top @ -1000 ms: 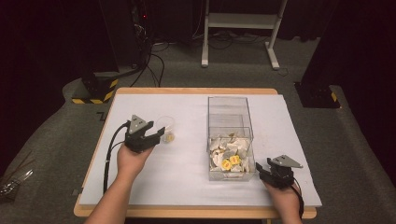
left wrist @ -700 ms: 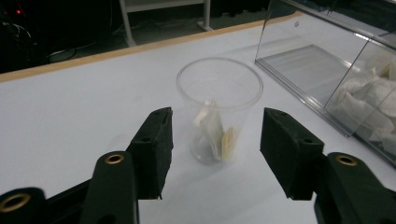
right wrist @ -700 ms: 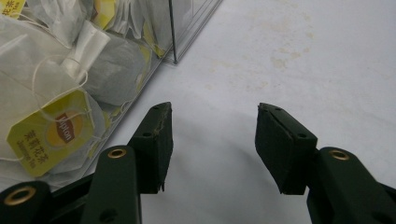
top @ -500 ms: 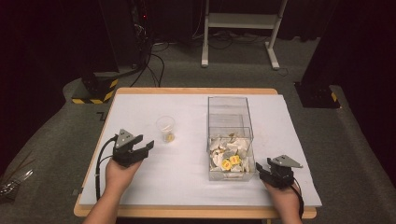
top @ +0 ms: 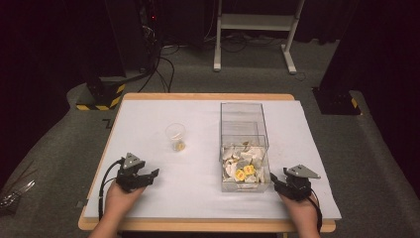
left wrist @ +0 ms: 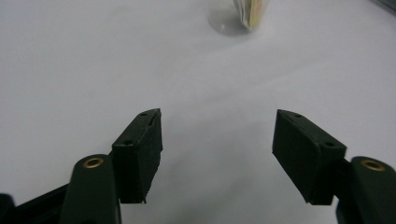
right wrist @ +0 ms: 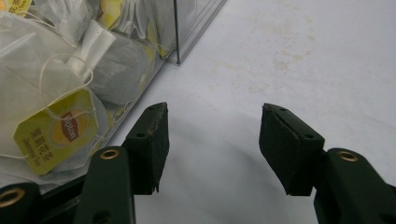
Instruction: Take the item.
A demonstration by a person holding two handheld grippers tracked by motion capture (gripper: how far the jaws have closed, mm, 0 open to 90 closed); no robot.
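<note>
Pulled back from the small clear plastic cup (top: 175,135), the left claw (top: 151,174) now sits low near the bench's near-left corner, where a second ago it was right at the cup. Its jaws have just been opening and stand wide with nothing between them; in the left gripper view only bare white surface lies between the pads, and the cup's base (left wrist: 243,18) shows well ahead. The cup stands upright and alone on the left half of the bench, with what looks like a yellow-tagged tea bag (top: 179,146) in its bottom. That reads as a drop-off just finished: the bag is in the cup and the hand has let go and drawn clear.

Well apart to the right stands the tall clear acrylic box (top: 243,144), its near compartment heaped with more white tea bags with yellow tags (top: 243,171), its far compartment looking empty. The right claw (top: 274,181) has kept its place just beside the box's near-right corner, jaws about half apart and holding nothing, having just been opening a little; the right gripper view shows the box wall and a yellow tag (right wrist: 56,130) close at its left. It looks placed to fetch the next bag.

A white sheet covers the wooden bench (top: 148,208), faintly stained near the box. Grey carpet (top: 64,148) surrounds it; beyond are black drapes, a white metal stand (top: 252,29), trailing cables and a black base with yellow-black hazard tape (top: 99,96).
</note>
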